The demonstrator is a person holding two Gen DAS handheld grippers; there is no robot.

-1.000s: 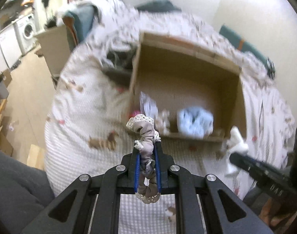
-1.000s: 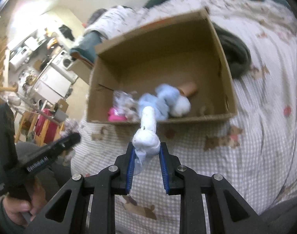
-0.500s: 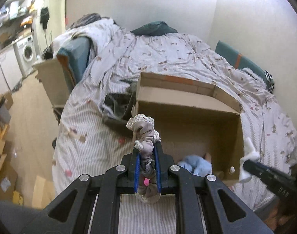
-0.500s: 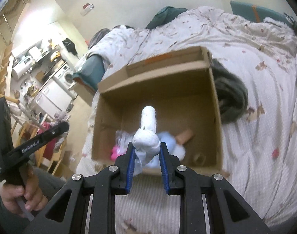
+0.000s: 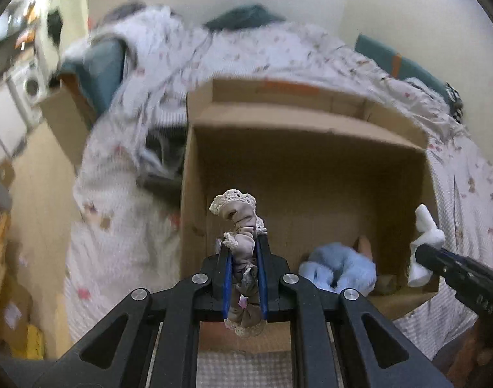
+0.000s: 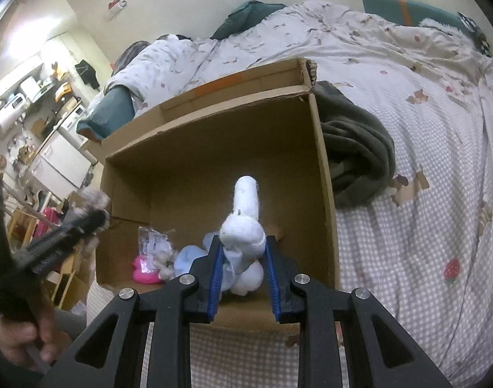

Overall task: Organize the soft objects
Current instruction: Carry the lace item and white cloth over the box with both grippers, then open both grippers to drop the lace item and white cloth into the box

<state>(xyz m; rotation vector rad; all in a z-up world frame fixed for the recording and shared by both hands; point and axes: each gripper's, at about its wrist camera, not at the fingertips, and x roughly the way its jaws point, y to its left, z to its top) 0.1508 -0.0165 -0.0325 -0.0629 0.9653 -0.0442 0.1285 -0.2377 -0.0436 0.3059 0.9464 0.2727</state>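
— Over the near wall of the cardboard box [image 6: 321,174], what is each tool carrying?

— Left gripper [image 5: 243,278] is clamped on a taupe lace-trimmed scrunchie [image 5: 240,226]; right gripper [image 6: 241,258] is pinched on a white soft toy [image 6: 245,223].

— Anything inside already?

— Yes: a light blue plush [image 5: 338,266] by the near wall, and left of it a pink item [image 6: 144,270] with a crinkly packet [image 6: 154,242].

— So how far along?

— Partway, I'd judge. Both held pieces are above the box, unreleased.

Dark green blanket [image 6: 356,158] bunched on the patterned bedspread [image 6: 424,135]
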